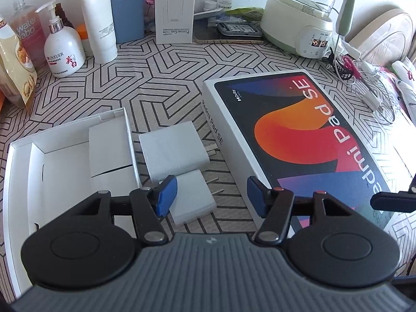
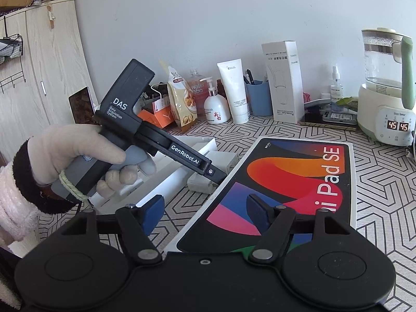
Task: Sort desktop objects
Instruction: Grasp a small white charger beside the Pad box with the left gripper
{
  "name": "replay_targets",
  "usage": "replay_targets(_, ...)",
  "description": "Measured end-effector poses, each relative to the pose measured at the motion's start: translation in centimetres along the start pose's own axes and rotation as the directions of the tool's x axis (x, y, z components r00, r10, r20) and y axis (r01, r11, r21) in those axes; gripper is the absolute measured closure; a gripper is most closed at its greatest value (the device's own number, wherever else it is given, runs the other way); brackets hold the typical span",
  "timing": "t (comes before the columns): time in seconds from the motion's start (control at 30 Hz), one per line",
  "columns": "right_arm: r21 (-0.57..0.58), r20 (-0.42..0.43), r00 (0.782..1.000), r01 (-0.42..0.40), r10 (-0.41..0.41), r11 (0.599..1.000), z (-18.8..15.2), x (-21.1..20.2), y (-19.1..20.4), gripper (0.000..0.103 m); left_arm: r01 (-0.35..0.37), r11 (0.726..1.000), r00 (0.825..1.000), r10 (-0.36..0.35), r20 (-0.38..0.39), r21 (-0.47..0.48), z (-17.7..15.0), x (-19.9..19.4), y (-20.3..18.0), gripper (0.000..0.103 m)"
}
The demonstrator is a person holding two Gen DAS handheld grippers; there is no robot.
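Note:
A small white charger (image 1: 195, 200) lies on the patterned tablecloth, with a larger white adapter (image 1: 174, 150) just beyond it. My left gripper (image 1: 211, 196) hangs over the small charger with jaws apart. Its left blue pad (image 1: 166, 195) overlaps the charger's left edge. The right pad (image 1: 256, 197) stands clear, by the side of the Redmi Pad SE box (image 1: 312, 143). An open white box tray (image 1: 130, 140) sits to the left. In the right wrist view a gloved hand (image 2: 78, 153) holds the left gripper (image 2: 218, 176). My right gripper (image 2: 205, 214) is open above the near left edge of the Redmi Pad SE box (image 2: 286, 176), holding nothing.
Along the back wall stand a snack bag (image 1: 15, 72), a pump bottle (image 1: 63, 52), a white tube (image 1: 97, 18), a blue pen cup (image 1: 127, 18), a tall white carton (image 1: 175, 7) and an electric kettle (image 1: 301, 20). Tangled cables and scissors (image 1: 358, 78) lie at the right.

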State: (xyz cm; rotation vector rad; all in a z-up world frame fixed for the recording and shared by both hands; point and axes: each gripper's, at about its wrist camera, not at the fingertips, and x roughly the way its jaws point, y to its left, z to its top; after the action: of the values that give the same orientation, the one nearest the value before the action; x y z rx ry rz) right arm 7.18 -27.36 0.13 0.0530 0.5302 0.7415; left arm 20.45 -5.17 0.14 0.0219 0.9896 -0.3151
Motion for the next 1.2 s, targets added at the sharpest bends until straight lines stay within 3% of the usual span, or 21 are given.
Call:
replay_targets(0.17, -0.015, 0.006, 1.000, -0.009, 0.009, 1.000, 0.0, -0.3, 0.3, 0.028, -0.011, 1.000, 0.997, 0.009, -0.080, -0.021, 0.4, -0.1, 0.0, 0.040)
replay_targets(0.47, -0.018, 0.009, 1.000, -0.016, 0.016, 1.000, 0.0, -0.3, 0.3, 0.027, -0.077, 0.997, 0.991, 0.079, -0.106, 0.016, 0.2, 1.0, -0.5, 0.037)
replay_targets(0.63, -0.025, 0.011, 1.000, -0.006, 0.006, 1.000, 0.0, -0.4, 0.5, 0.027, -0.075, 0.997, 0.992, 0.078, -0.103, 0.038, 0.5, 1.6, -0.8, 0.036)
replay_targets(0.73, -0.022, 0.012, 1.000, -0.001, 0.002, 1.000, -0.1, -0.5, 0.5, 0.027, -0.043, 0.998, 0.996, 0.046, -0.083, 0.043, 0.2, 1.9, -0.8, 0.047)
replay_targets(0.9, -0.013, 0.007, 1.000, 0.007, -0.007, 1.000, -0.4, -0.5, 0.2, 0.026, -0.031, 0.997, 0.998, 0.034, -0.043, 0.068, -0.7, 1.5, -1.0, 0.047)
replay_targets(1.03, 0.003, 0.005, 1.000, 0.015, -0.015, 1.000, -0.5, -0.4, -0.3, 0.026, -0.015, 0.999, 0.998, 0.017, -0.062, 0.040, -0.5, 2.2, -0.4, 0.044)
replay_targets(1.2, 0.014, 0.012, 1.000, 0.019, -0.019, 1.000, -0.7, -0.4, -0.5, 0.026, -0.058, 0.994, 0.997, 0.062, -0.036, 0.088, -1.0, 2.6, -1.4, 0.046)
